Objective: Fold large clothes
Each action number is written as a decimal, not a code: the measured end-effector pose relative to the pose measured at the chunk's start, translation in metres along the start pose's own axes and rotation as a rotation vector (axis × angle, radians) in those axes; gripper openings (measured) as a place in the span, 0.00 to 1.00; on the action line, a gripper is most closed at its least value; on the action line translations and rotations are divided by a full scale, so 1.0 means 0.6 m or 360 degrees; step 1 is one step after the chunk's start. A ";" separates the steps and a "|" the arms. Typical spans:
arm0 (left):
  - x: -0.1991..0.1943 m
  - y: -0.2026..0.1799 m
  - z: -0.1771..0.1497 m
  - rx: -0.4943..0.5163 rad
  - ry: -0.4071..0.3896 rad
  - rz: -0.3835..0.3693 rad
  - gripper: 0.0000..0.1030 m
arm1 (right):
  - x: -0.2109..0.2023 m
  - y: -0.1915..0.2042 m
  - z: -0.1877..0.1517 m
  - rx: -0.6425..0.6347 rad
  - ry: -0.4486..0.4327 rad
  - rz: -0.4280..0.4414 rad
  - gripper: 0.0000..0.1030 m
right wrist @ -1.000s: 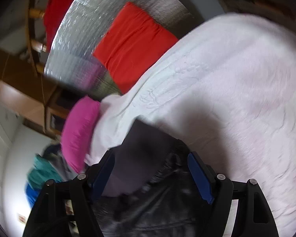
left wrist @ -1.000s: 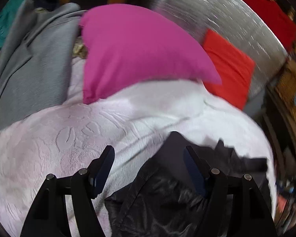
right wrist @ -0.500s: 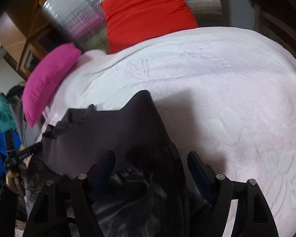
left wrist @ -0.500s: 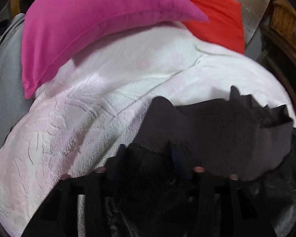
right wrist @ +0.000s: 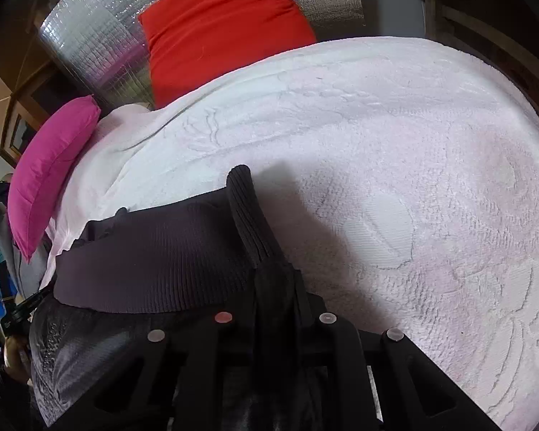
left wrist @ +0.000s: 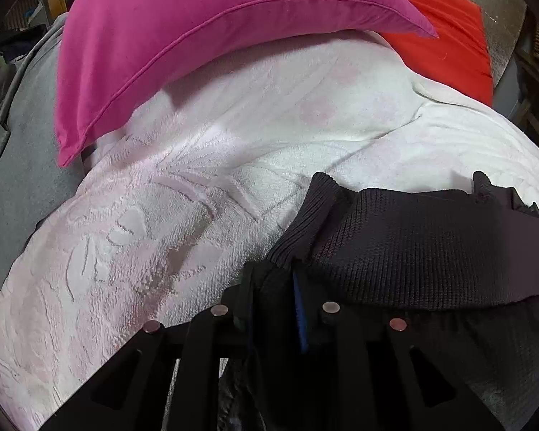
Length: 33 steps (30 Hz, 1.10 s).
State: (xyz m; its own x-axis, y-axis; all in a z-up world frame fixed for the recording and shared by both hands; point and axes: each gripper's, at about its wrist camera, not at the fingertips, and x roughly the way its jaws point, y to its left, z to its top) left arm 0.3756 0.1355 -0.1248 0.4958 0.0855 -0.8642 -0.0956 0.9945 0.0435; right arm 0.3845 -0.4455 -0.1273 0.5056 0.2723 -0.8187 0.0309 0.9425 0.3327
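Black jacket point(left wrist: 413, 251) ribbed hem stretched sideways between both grippers.

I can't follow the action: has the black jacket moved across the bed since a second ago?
Yes. In the right wrist view the black jacket has spread further out over the white bedspread, its ribbed band now stretching left towards the pink pillow.

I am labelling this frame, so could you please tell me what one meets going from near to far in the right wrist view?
right gripper → dark jacket → white bedspread → red pillow → silver quilted headboard
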 end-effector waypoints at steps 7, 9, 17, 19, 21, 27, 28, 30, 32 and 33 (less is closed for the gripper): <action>-0.015 -0.024 0.008 0.0150 -0.0062 0.0148 0.44 | -0.014 0.016 0.004 0.0047 -0.0020 -0.0091 0.41; -0.060 -0.023 0.008 0.0165 -0.0159 0.0199 0.50 | -0.052 0.024 -0.001 0.0042 -0.0083 -0.0161 0.66; -0.280 -0.027 -0.083 0.0048 -0.0602 0.0293 0.65 | -0.243 0.126 -0.113 -0.0174 -0.0509 -0.0202 0.73; -0.318 -0.058 -0.144 0.0111 -0.0678 0.0202 0.66 | -0.267 0.166 -0.180 -0.0256 -0.0598 -0.0163 0.77; -0.342 -0.100 -0.224 0.0171 -0.0735 0.0125 0.68 | -0.272 0.200 -0.246 -0.0298 -0.0658 -0.0134 0.78; -0.274 -0.187 -0.327 0.0301 -0.0685 0.0175 0.69 | -0.204 0.282 -0.352 -0.0539 -0.0688 -0.0277 0.78; -0.243 -0.189 -0.324 0.0293 -0.0617 0.0216 0.69 | -0.188 0.290 -0.353 -0.0585 -0.0676 -0.0316 0.78; -0.218 -0.178 -0.321 0.0249 -0.0561 0.0248 0.71 | -0.157 0.300 -0.351 -0.0655 -0.0658 -0.0401 0.78; -0.198 -0.163 -0.312 0.0210 -0.0535 0.0282 0.71 | -0.122 0.286 -0.339 -0.0652 -0.0584 -0.0508 0.78; -0.190 -0.159 -0.305 0.0203 -0.0521 0.0282 0.72 | -0.105 0.271 -0.326 -0.0593 -0.0509 -0.0507 0.78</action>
State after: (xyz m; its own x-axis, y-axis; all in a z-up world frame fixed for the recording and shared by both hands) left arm 0.1701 0.0197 -0.1223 0.7322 0.2508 -0.6333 -0.1063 0.9604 0.2574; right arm 0.1891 -0.2713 -0.1134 0.7579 -0.0529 -0.6502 -0.0521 0.9886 -0.1412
